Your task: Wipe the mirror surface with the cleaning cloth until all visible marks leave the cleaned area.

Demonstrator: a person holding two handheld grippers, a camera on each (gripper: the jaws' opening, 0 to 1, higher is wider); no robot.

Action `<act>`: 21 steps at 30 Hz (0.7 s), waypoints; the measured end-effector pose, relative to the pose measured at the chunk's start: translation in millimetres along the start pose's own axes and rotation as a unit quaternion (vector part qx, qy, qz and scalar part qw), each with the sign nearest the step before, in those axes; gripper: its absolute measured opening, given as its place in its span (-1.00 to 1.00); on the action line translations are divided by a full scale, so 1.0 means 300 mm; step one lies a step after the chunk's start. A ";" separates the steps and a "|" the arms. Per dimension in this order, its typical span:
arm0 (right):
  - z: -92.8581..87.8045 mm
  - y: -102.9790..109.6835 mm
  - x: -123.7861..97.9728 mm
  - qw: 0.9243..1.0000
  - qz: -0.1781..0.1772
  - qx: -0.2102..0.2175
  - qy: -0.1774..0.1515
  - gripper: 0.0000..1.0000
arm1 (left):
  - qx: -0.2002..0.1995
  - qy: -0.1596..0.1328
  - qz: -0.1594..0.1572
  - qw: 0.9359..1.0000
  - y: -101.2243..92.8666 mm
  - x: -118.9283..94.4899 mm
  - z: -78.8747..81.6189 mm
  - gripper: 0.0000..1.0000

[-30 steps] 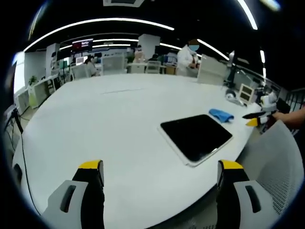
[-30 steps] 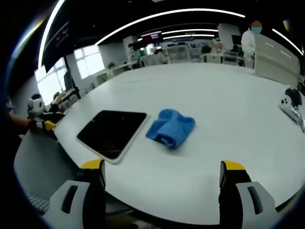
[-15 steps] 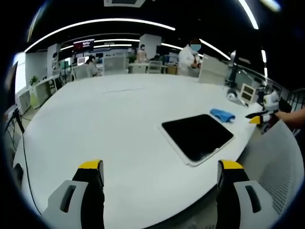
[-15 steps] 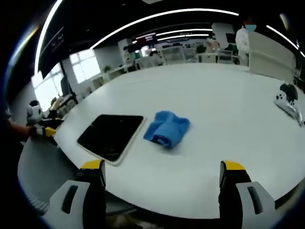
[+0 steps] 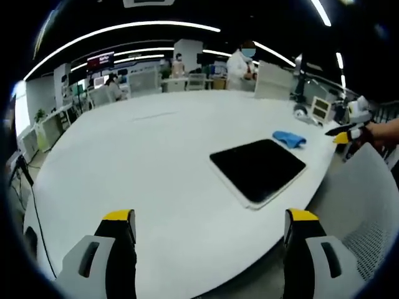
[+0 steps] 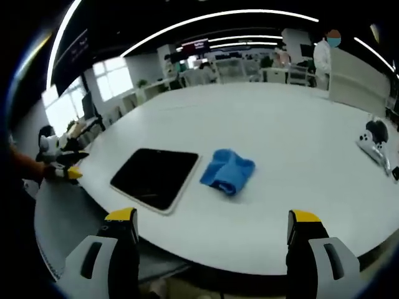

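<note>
Pre-grasp stage: both grippers, left (image 5: 207, 230) and right (image 6: 209, 230), had jaws wide open, empty. Cloth (image 6: 227, 173) lay bunched just beside the mirror (image 6: 156, 177) on the surface (image 6: 293, 149). Next, probably: right picks up cloth.

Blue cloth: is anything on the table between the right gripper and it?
Nothing visible. In the right gripper view, bare white table runs from the open right gripper to the cloth. The mirror lies flat beside the cloth, off to the side, not across the path.
</note>
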State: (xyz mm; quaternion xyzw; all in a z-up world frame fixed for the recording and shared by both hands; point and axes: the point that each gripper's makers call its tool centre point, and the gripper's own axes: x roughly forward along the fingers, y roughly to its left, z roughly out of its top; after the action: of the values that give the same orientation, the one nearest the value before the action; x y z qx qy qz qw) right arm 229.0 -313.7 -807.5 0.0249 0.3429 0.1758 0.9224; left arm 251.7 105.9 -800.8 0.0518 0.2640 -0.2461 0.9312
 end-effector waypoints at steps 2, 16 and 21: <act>0.013 -0.014 0.002 1.000 0.002 0.018 -0.002 1.00 | -0.014 -0.014 0.004 1.000 0.018 -0.001 0.007 0.99; 0.069 -0.074 0.052 0.999 -0.014 0.046 -0.015 0.94 | -0.023 0.006 0.015 1.000 0.028 0.005 -0.017 0.99; 0.103 -0.089 0.066 0.998 -0.029 0.047 -0.024 0.94 | -0.017 -0.011 -0.006 1.000 0.003 0.003 0.004 0.99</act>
State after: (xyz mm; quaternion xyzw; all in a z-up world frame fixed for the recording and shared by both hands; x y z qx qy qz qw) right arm 271.0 -329.6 -800.8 0.0620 0.3296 0.1318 0.9328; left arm 253.3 106.1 -800.1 0.0315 0.2582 -0.2472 0.9334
